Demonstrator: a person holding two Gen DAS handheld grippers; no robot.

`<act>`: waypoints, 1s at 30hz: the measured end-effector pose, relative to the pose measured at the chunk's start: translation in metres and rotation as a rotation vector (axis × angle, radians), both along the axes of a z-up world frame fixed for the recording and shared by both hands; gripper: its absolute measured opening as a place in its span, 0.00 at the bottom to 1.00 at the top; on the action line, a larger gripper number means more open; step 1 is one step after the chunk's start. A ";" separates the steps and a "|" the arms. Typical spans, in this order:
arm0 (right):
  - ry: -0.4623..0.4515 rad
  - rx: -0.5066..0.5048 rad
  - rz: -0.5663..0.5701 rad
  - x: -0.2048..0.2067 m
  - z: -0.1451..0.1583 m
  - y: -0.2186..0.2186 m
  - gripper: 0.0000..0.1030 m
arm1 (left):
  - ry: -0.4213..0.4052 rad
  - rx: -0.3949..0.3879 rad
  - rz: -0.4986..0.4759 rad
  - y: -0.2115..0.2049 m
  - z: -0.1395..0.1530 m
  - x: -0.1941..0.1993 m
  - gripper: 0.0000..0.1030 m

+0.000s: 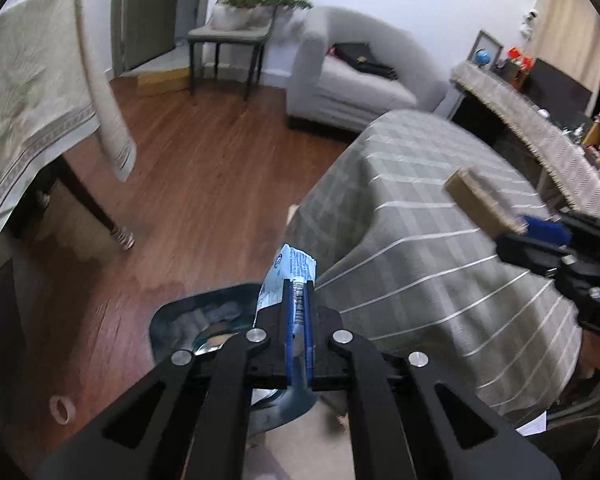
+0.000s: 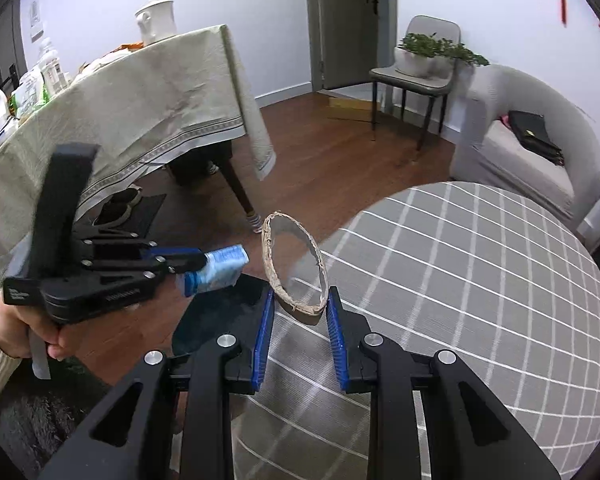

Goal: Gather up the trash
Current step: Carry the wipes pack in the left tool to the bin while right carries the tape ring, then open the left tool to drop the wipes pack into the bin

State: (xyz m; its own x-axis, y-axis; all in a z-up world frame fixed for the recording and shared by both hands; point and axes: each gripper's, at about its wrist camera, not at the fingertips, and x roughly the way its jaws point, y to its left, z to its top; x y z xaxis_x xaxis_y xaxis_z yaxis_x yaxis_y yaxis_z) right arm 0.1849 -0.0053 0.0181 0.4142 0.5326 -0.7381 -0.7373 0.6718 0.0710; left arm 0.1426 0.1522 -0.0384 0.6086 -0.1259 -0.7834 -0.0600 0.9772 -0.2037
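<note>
A crumpled light-blue wrapper (image 1: 288, 280) is hanging pinched in the left gripper (image 1: 299, 320), directly above a dark trash bin (image 1: 204, 320) on the wooden floor (image 1: 204, 184). The right gripper (image 2: 300, 312) is squeezing a flattened cardboard ring (image 2: 294, 264) over the checked round table (image 2: 480, 300).

Living room: sofa (image 2: 528, 160), dining table (image 2: 140, 92)

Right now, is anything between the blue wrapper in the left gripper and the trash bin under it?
Nothing. In the left wrist view the blue wrapper, pinched in the left gripper, hangs over the open trash bin with only air between.
</note>
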 end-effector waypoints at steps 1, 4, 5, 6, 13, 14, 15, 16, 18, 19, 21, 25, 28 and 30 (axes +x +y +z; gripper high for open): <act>0.002 -0.003 0.007 0.000 -0.001 0.006 0.26 | 0.016 0.001 0.004 0.003 -0.004 0.000 0.05; 0.014 -0.015 0.029 -0.003 -0.003 0.023 0.26 | 0.058 0.012 0.013 0.013 -0.015 -0.002 0.05; 0.019 -0.018 0.034 -0.003 -0.004 0.027 0.26 | 0.070 0.015 0.015 0.017 -0.019 -0.002 0.05; 0.025 -0.021 0.038 -0.003 -0.006 0.032 0.26 | 0.083 0.017 0.015 0.020 -0.024 -0.003 0.05; 0.073 -0.058 0.059 -0.004 -0.019 0.062 0.26 | 0.217 0.009 0.019 0.039 -0.066 0.002 0.09; 0.080 -0.068 0.064 -0.004 -0.022 0.068 0.26 | 0.246 0.019 0.017 0.041 -0.074 0.002 0.09; 0.085 -0.077 0.068 -0.005 -0.024 0.072 0.26 | 0.245 0.025 0.010 0.042 -0.077 0.001 0.09; 0.091 -0.085 0.073 -0.005 -0.027 0.077 0.26 | 0.241 0.023 0.005 0.043 -0.078 -0.001 0.11; 0.101 -0.103 0.081 -0.006 -0.032 0.086 0.26 | 0.251 0.013 0.008 0.048 -0.084 -0.002 0.12; 0.106 -0.111 0.086 -0.006 -0.035 0.091 0.26 | 0.256 0.017 0.013 0.050 -0.086 -0.003 0.12; 0.115 -0.133 0.092 -0.006 -0.040 0.099 0.26 | 0.265 0.019 0.023 0.056 -0.088 -0.005 0.12; 0.134 -0.173 0.100 -0.007 -0.052 0.111 0.26 | 0.259 0.014 0.040 0.061 -0.086 -0.005 0.12; 0.158 -0.210 0.095 -0.007 -0.064 0.120 0.26 | 0.258 0.028 0.063 0.069 -0.085 -0.008 0.12; 0.174 -0.223 0.092 -0.005 -0.070 0.124 0.26 | 0.249 0.027 0.076 0.074 -0.081 -0.010 0.13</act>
State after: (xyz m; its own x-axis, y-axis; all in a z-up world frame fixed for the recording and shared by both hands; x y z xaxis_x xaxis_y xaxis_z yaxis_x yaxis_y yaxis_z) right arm 0.1796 0.1189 -0.0520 0.2287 0.3791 -0.8967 -0.7858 0.6155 0.0597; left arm 0.1324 0.2267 -0.1197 0.4032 -0.0641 -0.9128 -0.1788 0.9728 -0.1473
